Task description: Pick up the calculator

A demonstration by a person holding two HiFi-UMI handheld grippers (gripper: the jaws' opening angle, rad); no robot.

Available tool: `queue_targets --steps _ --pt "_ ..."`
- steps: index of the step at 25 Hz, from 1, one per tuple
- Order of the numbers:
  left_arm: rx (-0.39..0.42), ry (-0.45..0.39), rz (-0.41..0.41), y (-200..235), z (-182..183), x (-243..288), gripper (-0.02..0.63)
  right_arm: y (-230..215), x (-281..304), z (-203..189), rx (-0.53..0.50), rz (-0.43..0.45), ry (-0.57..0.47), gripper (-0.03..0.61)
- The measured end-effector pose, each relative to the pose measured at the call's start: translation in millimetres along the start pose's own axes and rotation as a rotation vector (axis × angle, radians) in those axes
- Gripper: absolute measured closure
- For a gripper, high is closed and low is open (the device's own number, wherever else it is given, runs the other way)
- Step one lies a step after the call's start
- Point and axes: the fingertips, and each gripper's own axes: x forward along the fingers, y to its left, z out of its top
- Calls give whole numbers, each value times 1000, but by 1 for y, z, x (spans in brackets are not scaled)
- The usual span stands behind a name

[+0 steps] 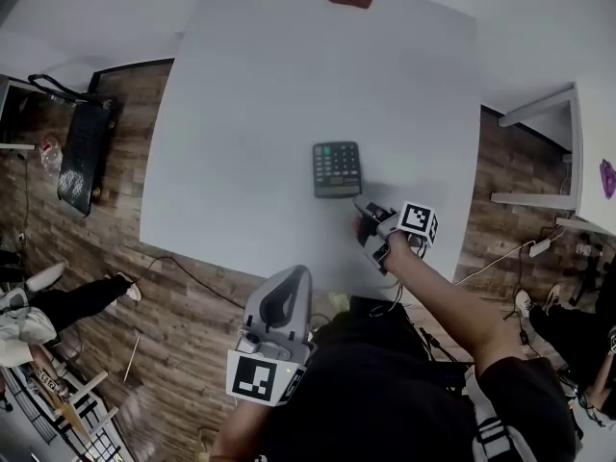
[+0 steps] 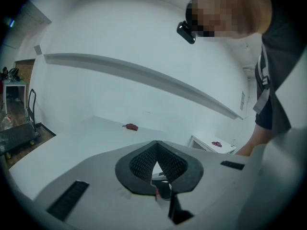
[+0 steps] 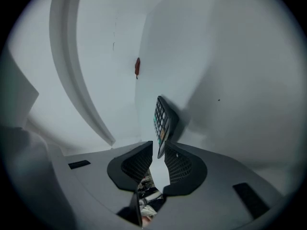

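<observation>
Here the flat, dark, rectangular calculator [image 1: 336, 168] is lying on the smooth white bench [image 1: 250, 114], its near edge sitting between the right tool's [image 3: 159, 146] narrowly parted ribbed jaws. The left tool [image 2: 156, 146] is hanging closed.

— The table [image 1: 250, 114]?
— Smooth, matt white; the calculator [image 1: 337, 169] on it looks like dark plastic.
— And around the table?
— Brown wood-plank floor [image 1: 192, 325], grainy. Over the table, the right gripper [image 3: 159, 148] is matt grey plastic, its pads [image 3: 179, 166] black and ribbed.
</observation>
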Motion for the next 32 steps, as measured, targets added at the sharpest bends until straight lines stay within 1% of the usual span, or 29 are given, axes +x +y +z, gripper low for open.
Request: queue_targets --steps 2,7,10,13,21,26,28,30,32 --pt "-9 13 1 2 -2 3 606 -2 5 2 19 3 12 508" --pt "-29 35 7 9 -5 10 607 1 14 -1 45 28 79 506" --pt "-37 41 13 11 -6 14 607 -5 13 -5 57 8 109 506" --pt "-45 47 18 15 -7 16 606 -14 12 -2 66 -16 103 494" --pt "-54 69 25 16 -13 20 606 -14 22 5 113 8 109 485" --pt "-58 73 37 19 -17 17 606 -12 34 -1 155 58 160 486" --pt "-60 74 41 19 -17 16 607 -13 34 -1 165 70 167 511" --pt "-61 73 44 18 -17 15 607 -15 33 0 171 74 168 518" --pt "-61 70 47 19 -17 15 607 -16 33 -1 151 64 173 529"
